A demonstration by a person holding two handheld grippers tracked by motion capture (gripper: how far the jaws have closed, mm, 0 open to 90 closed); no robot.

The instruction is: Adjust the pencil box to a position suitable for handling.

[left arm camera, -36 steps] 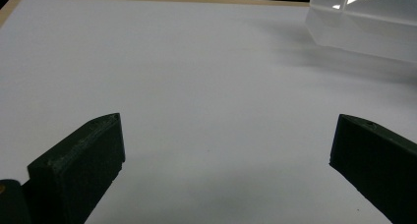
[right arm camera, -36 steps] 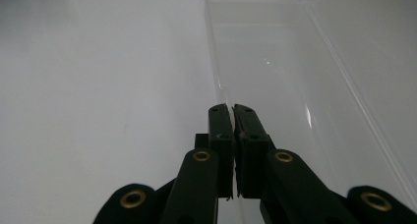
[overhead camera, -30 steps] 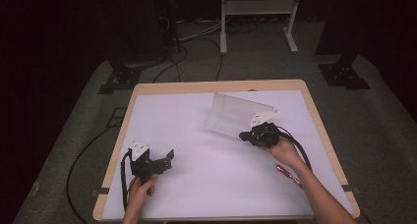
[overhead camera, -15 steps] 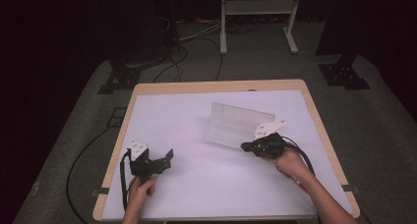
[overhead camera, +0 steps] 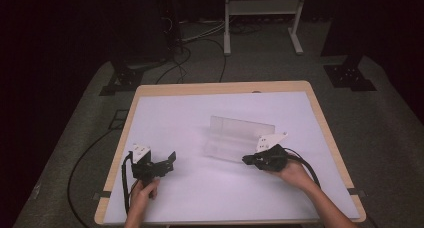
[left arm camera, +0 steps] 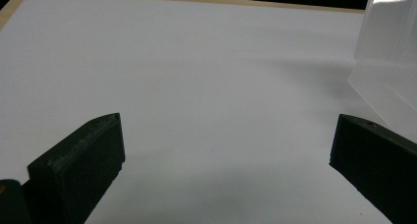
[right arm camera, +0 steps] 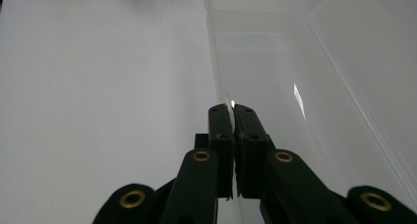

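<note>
A clear plastic case (overhead camera: 239, 137) lies open at the middle right of the white table; one panel stands upright and the other lies flat toward me. My right gripper (overhead camera: 247, 160) is at its near right corner. In the right gripper view, the jaws of the right gripper (right arm camera: 232, 108) are pressed together on the thin clear edge of the case (right arm camera: 275, 62). My left gripper (overhead camera: 169, 163) rests on the table at the front left, apart from the case. Its jaws stand wide apart in the left gripper view, where the left gripper (left arm camera: 228, 140) holds nothing and the case (left arm camera: 388, 42) shows at the right.
The white table top (overhead camera: 200, 113) has a wooden rim (overhead camera: 225, 87). Black cables (overhead camera: 125, 183) trail from both grippers. Past the table's far edge are a white stand (overhead camera: 260, 18) and dark equipment bases on grey floor.
My right gripper has drawn toward me and slightly left with the case edge in it, and the case has turned and flattened. The left gripper has stayed put.
</note>
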